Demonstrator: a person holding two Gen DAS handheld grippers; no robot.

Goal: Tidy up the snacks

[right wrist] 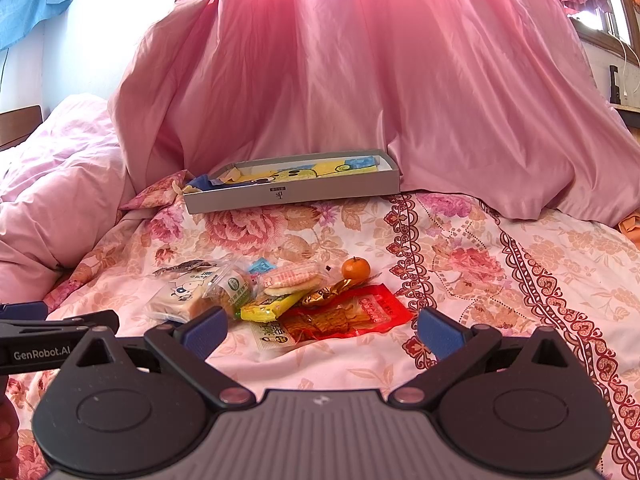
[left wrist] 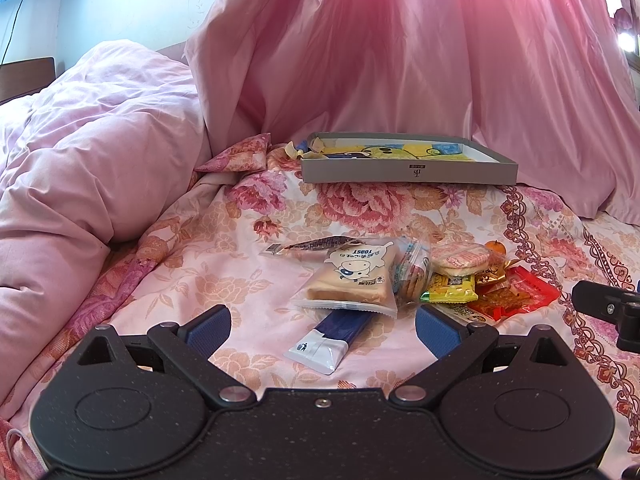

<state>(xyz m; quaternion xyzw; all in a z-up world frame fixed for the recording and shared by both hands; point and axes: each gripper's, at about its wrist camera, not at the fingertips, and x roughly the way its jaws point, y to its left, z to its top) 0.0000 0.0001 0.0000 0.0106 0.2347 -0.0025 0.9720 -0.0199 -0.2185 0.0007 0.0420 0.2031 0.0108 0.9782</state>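
On a floral bedspread (left wrist: pixel 224 264), a heap of light, crinkly snack packets lay before a shallow gray box (left wrist: pixel 408 170). Both the left gripper (left wrist: pixel 323 326) and right gripper (right wrist: pixel 322 330) hovered, jaws spread. The soft toast packet (left wrist: pixel 352 280) likely crushes easily; pinch its sealed edge

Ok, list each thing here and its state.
Left gripper: open, empty.
Right gripper: open, empty.
Box: open, lidless, on the bed.
Toast: sealed, lying on the blue pack.
Red pack: sealed, flat.
Orange: whole, unpeeled.
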